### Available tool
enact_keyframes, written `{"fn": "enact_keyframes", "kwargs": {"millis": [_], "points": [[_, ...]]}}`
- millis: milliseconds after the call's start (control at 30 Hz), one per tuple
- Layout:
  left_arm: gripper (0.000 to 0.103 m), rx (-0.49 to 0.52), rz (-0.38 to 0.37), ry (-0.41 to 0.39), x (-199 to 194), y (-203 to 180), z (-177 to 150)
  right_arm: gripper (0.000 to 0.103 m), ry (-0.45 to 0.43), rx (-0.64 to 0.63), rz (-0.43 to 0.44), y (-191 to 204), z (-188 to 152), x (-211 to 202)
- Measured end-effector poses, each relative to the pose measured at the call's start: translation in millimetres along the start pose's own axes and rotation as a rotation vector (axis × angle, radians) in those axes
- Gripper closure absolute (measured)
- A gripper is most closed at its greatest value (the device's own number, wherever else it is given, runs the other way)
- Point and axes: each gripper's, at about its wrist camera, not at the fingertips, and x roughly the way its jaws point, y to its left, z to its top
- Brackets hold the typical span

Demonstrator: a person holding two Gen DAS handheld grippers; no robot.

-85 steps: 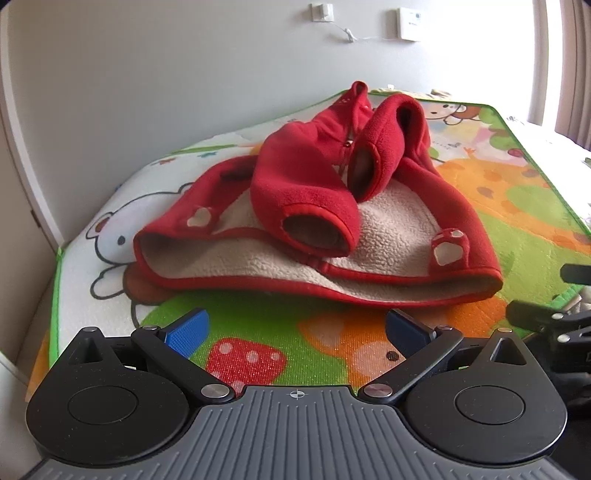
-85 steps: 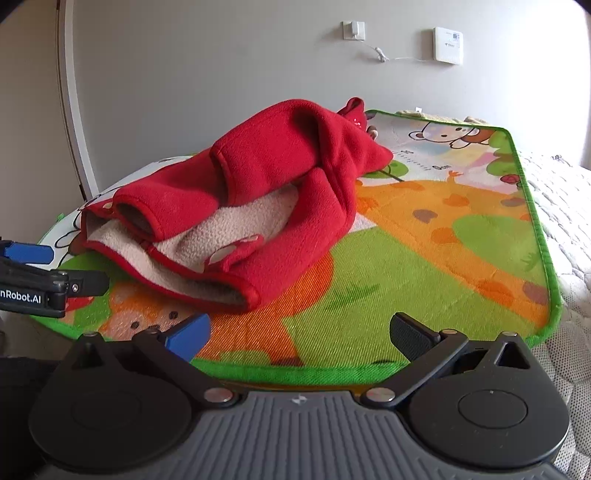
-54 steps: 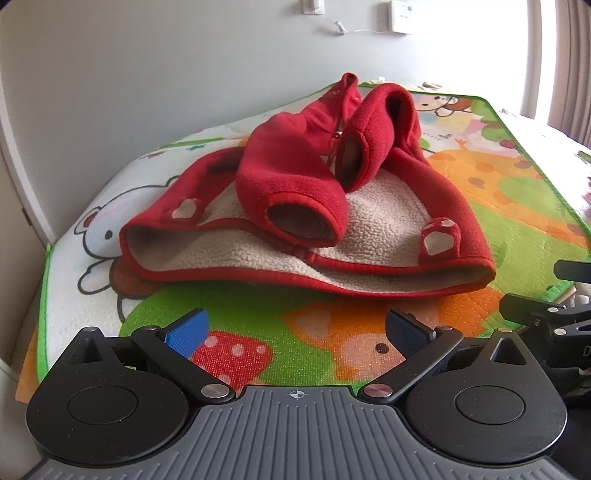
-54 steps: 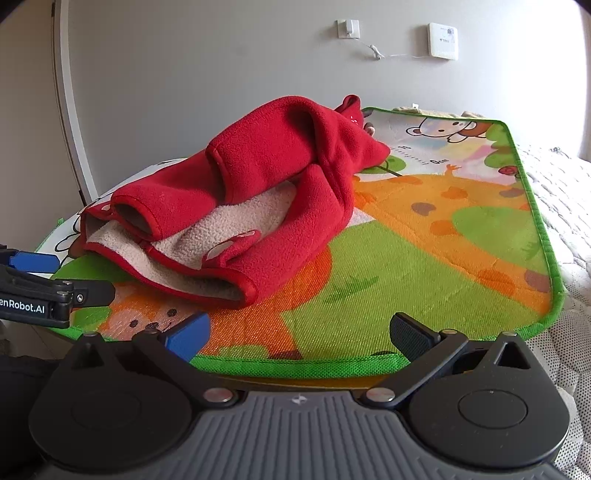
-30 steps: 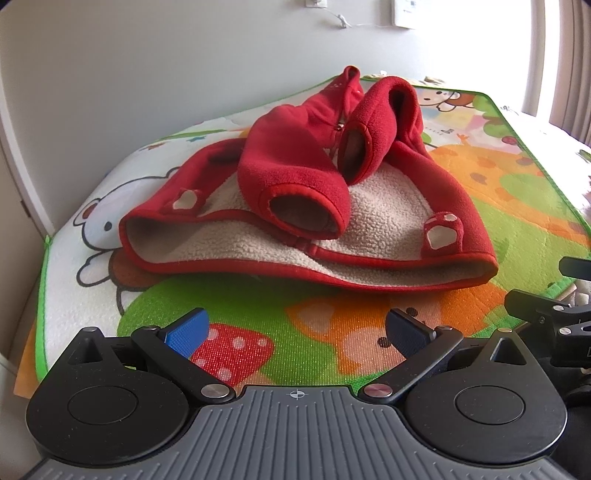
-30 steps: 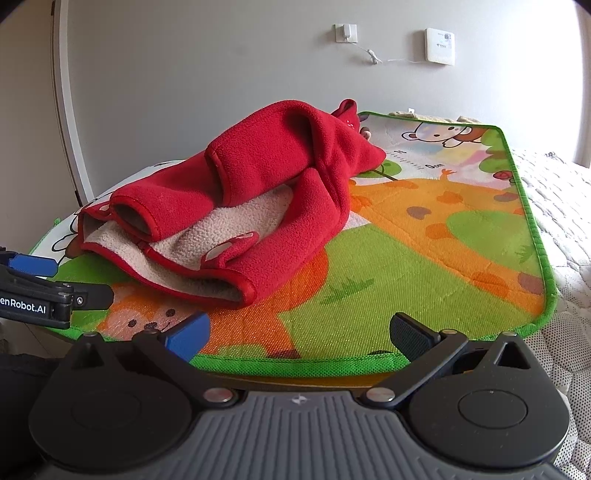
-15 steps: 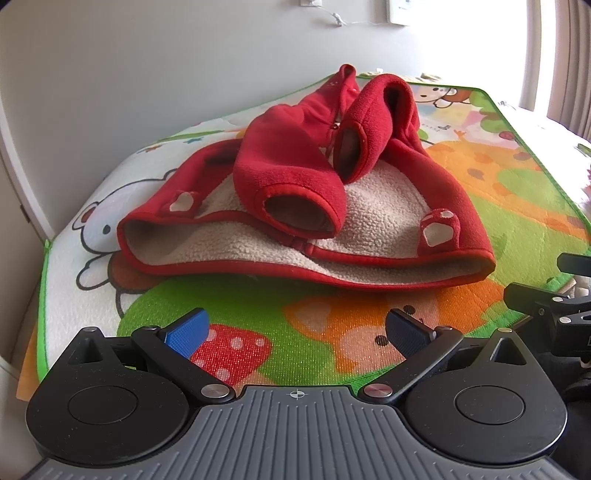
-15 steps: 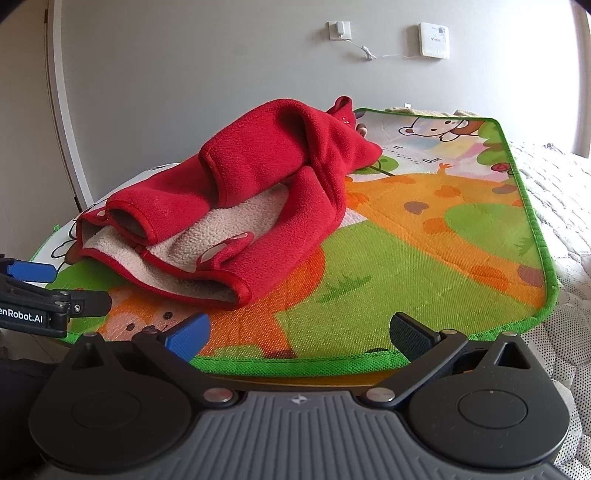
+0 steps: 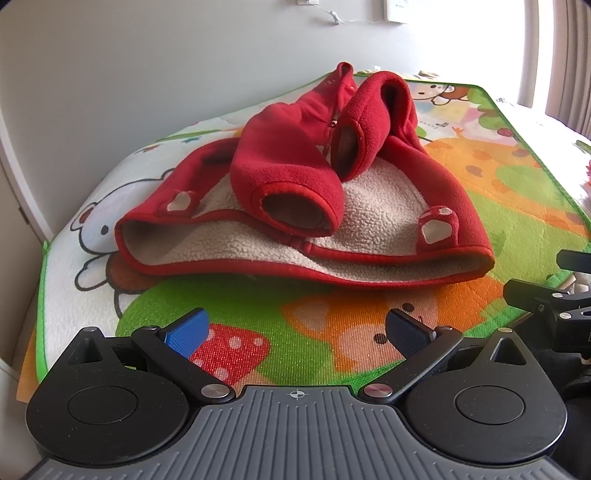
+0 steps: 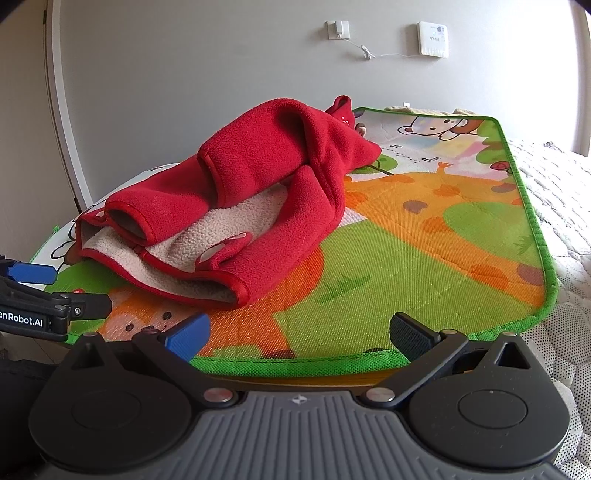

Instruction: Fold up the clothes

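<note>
On a cartoon-printed play mat [image 9: 332, 306], toward its left half, a red fleece jacket [image 9: 295, 206] is lying in a loose heap with its beige lining [image 9: 373, 206] showing. At the far left of the left wrist view, a white bear drawing [image 9: 99, 225] is peeking out from beside the jacket's left hem corner. Moving rightward, one sleeve [image 9: 291, 184] is draping over the middle of the jacket with its open cuff facing the camera, and a second sleeve [image 9: 365, 125] is curling beside it, cuff turned inward. Further right, a small mushroom-shaped patch [image 9: 437, 225] is sitting near the right hem corner.

Below the garment, the left gripper [image 9: 295, 330] is hovering over the mat's near edge, its fingers spread wide and holding nothing, well short of the hem. At the right edge of that view, part of the right gripper [image 9: 546, 299] is poking in.

From the right wrist view, the left gripper [image 10: 59, 291] is appearing at the far left, level with the mat's corner. The jacket [image 10: 258, 192] is resting left of centre, and the right gripper [image 10: 299, 334] is hanging just off the mat's green border [image 10: 295, 365], its fingers likewise spread apart and empty. To the right, the mat is lying bare, with a quilted white bedcover [image 10: 569, 229] running along its right side. Behind it all, a grey wall [image 10: 184, 74] is carrying a socket [image 10: 338, 28] and a white box [image 10: 433, 39].
</note>
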Motion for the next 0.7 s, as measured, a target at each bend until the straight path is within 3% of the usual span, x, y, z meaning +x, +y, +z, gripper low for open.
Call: {"fn": "enact_keyframes", "kwargs": {"millis": [433, 700], "points": [[0.0, -0.01, -0.039, -0.051, 3, 19, 9, 0.0, 0.026, -0.042, 0.002, 5, 4, 8], [0.0, 0.048, -0.114, -0.157, -3, 19, 7, 0.0, 0.03, -0.066, 0.007, 6, 5, 9]]}}
